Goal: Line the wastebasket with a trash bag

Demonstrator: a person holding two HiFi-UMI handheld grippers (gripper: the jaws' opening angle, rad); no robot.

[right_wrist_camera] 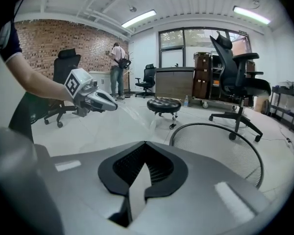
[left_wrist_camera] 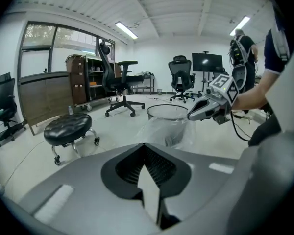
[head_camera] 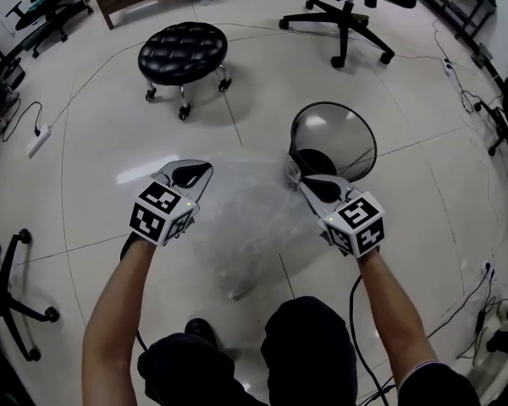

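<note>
A clear trash bag (head_camera: 247, 214) hangs stretched between my two grippers above the tiled floor. My left gripper (head_camera: 205, 170) is shut on the bag's left edge, and my right gripper (head_camera: 295, 172) is shut on its right edge. Just beyond the right gripper stands the black mesh wastebasket (head_camera: 334, 135), tilted toward me. In the left gripper view, a strip of film (left_wrist_camera: 151, 192) is pinched in the shut left gripper (left_wrist_camera: 146, 145); the bag (left_wrist_camera: 167, 130) hangs before the wastebasket (left_wrist_camera: 162, 112). In the right gripper view, the right gripper (right_wrist_camera: 145, 143) pinches film (right_wrist_camera: 136, 192) beside the wastebasket (right_wrist_camera: 225, 148).
A black tufted stool on castors (head_camera: 183, 52) stands beyond the bag to the left. Office chairs (head_camera: 349, 7) ring the room, with a chair base (head_camera: 8, 299) at near left. A power strip (head_camera: 37, 140) and cables lie on the floor. A person (right_wrist_camera: 118, 67) stands far off.
</note>
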